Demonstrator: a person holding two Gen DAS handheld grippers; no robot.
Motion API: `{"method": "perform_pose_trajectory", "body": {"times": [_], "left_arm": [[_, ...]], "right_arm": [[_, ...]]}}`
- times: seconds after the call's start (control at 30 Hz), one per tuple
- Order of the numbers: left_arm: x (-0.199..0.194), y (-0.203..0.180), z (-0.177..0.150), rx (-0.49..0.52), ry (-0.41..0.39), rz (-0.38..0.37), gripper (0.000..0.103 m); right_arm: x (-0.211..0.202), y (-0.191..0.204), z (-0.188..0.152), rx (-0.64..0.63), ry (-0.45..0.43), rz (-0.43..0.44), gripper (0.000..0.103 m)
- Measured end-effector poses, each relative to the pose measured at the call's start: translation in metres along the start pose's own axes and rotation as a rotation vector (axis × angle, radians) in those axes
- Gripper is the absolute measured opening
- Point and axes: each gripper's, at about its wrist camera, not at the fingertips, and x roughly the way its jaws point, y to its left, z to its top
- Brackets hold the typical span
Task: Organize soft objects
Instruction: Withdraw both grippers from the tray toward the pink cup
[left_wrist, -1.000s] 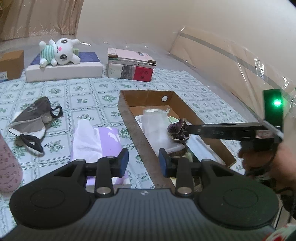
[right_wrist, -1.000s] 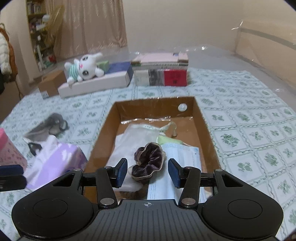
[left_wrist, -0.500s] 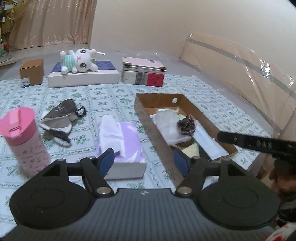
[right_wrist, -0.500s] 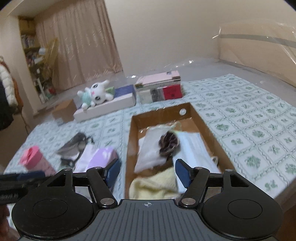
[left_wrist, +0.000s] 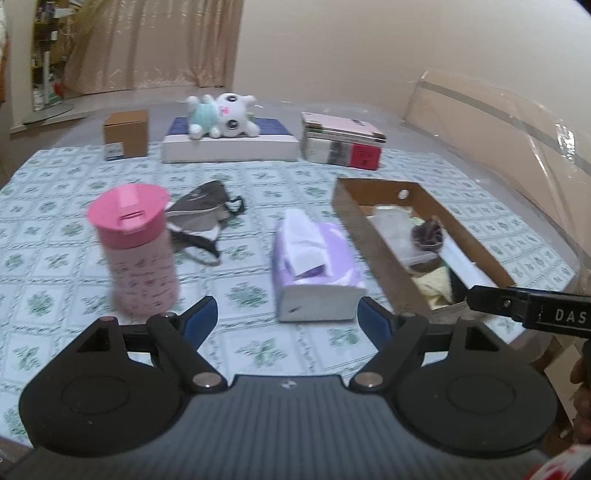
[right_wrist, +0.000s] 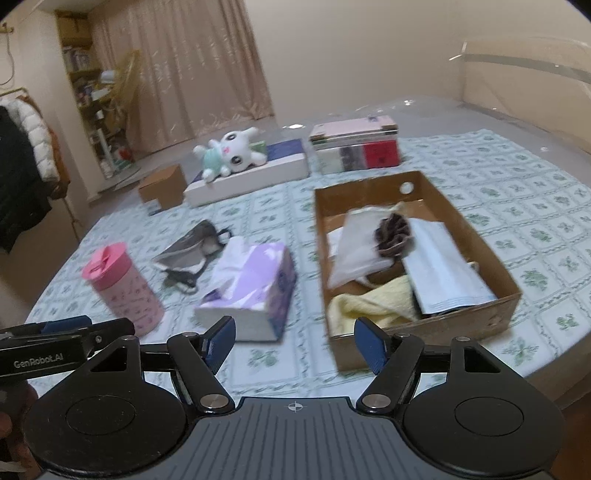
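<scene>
Plainly, both tools are released with nothing between their blue pads: the left hand-held gripper (left_wrist: 287, 320) has just been spreading its jaws and stands wide above the patterned cloth of the desk (left_wrist: 55, 206), and the right hand-held gripper (right_wrist: 294, 339) has likewise just been opening, its jaws empty over the near edge.

From the left wrist view, the cardboard box (left_wrist: 364, 236) sits off to the right and is seen at a slant, so only a strip of its contents shows: the dark scrunchie (left_wrist: 427, 233) lying on a pale pouch, with a bit of yellow cloth (left_wrist: 436, 285) at the near end. The right wrist view looks down into the box (right_wrist: 491, 258) more squarely and gives what the other hides: the scrunchie (right_wrist: 393, 235) rests between the white pouch (right_wrist: 356, 247) and a packaged face mask (right_wrist: 443, 273), and the yellow cloth (right_wrist: 369, 306) is bunched in the near corner.

Outside the box, both views show the purple tissue pack (right_wrist: 251, 288) just left of it, a grey mask (right_wrist: 192, 247) with dark straps farther left, and a pink tumbler (right_wrist: 122, 288) standing upright. The plush rabbit (right_wrist: 229, 155) lies on a flat white box at the far side, beside a stack of books (right_wrist: 354, 147) and a small brown carton (right_wrist: 162, 184).

Only the right wrist view shows the shelves and hanging coats at the room's left; only the left wrist view shows the right tool's arm reaching in from the right.
</scene>
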Motion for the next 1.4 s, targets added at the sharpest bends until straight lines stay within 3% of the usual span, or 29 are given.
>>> {"method": "perform_pose_trajectory", "body": {"times": [0.57,1.4], "left_arm": [[-0.030,0.040,-0.005,0.027,-0.091,0.095,0.079],[-0.030,0.070,-0.007,-0.050,-0.044,0.095,0.079]], "right_arm": [[0.009,0.040,0.001,-0.047,0.002,0.062,0.072],[0.025,0.055,0.006,-0.070,0.016,0.085,0.072]]}}
